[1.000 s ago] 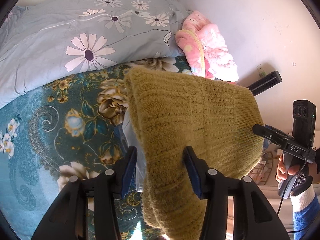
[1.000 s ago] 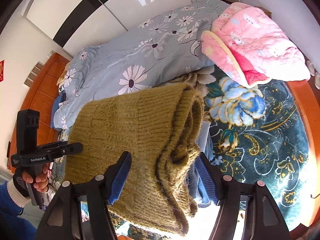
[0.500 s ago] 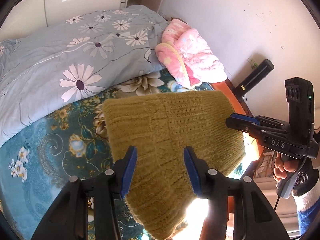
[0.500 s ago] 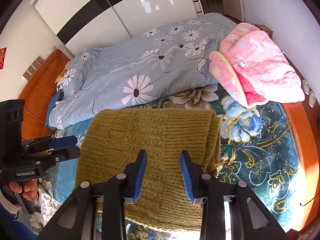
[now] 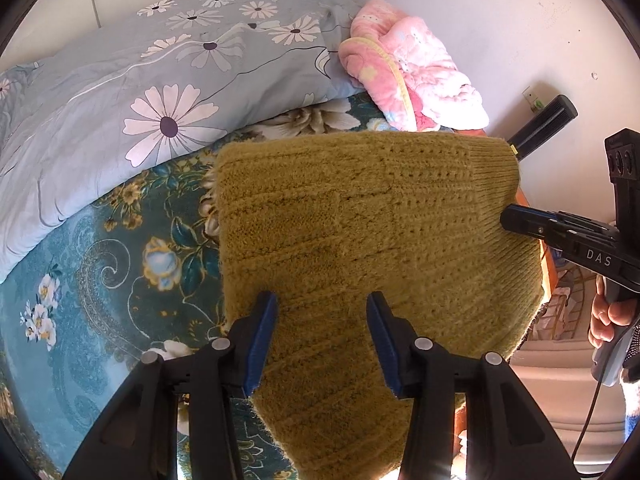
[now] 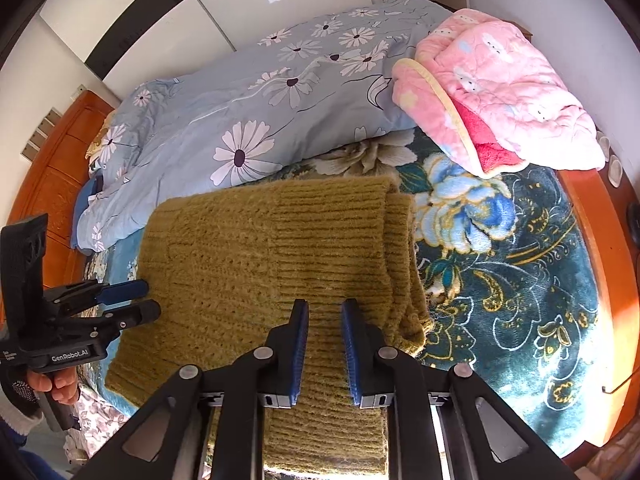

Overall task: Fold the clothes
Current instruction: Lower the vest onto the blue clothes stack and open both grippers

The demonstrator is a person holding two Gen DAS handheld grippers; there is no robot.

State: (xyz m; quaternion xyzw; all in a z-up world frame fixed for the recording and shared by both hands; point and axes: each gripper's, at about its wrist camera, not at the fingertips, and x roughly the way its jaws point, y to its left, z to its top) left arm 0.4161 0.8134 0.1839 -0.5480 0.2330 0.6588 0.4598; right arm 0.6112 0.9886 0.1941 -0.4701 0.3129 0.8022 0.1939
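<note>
The mustard knit sweater (image 6: 280,248) lies folded on our teal floral bedspread (image 6: 500,280), below the daisy quilt (image 5: 120,92). Our right gripper (image 6: 324,344) is closing, its pads nearing the knit between them; our left gripper (image 5: 322,340) stands half spread astride the near edge, not pinching

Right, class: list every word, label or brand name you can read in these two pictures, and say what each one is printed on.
"DAS" – white letters on the black body of the right gripper, seen from the left wrist camera.
"GenRobot.AI" – white letters on the black body of the left gripper, seen from the right wrist camera.
No readable text on the sweater, the flowered quilt or the pink blanket.
</note>
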